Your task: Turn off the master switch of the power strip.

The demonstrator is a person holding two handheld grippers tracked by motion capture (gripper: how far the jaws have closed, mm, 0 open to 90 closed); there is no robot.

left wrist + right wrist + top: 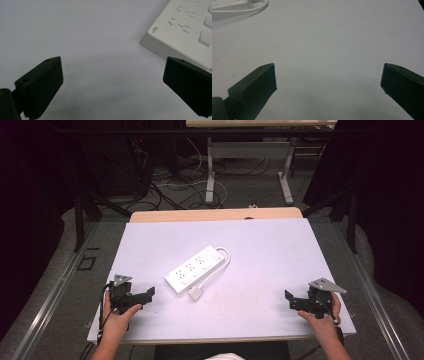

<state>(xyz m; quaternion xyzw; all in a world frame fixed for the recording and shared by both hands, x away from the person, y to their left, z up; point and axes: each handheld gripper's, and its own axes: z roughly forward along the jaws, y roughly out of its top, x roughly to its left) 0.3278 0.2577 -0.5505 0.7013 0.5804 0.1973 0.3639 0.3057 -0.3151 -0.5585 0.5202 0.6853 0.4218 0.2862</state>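
High view: white power strip [196, 268] lies diagonally mid-table on the white sheet [270, 255], sockets up. Its cord [220, 266] loops off the far end and runs back along the strip's right side to the plug [195, 293], which sits just beside the near end. Left gripper [145, 296] rests at the near-left edge, near the strip's near end, jaws apart, nothing in them. Right gripper [289, 301] sits at the near-right edge, well apart from the strip, jaws also apart and empty.

Left gripper view: jaws spread wide over bare sheet. Strip corner [182, 27] at upper right, just beyond the right jaw, not touching. Smooth face with slot holes and rocker switches.

Right gripper view: jaws wide, bare sheet between them. Strip end and cord loop [249, 11] far off at upper left.

Handling, my read: rigid plastic shell, light to moderate weight, glossy so likely slippery. Best grip is across the short width on the flat side walls, near the middle for balance. The cord is limp and will drag; the plug may swing or snag. Avoid pinching the switches.
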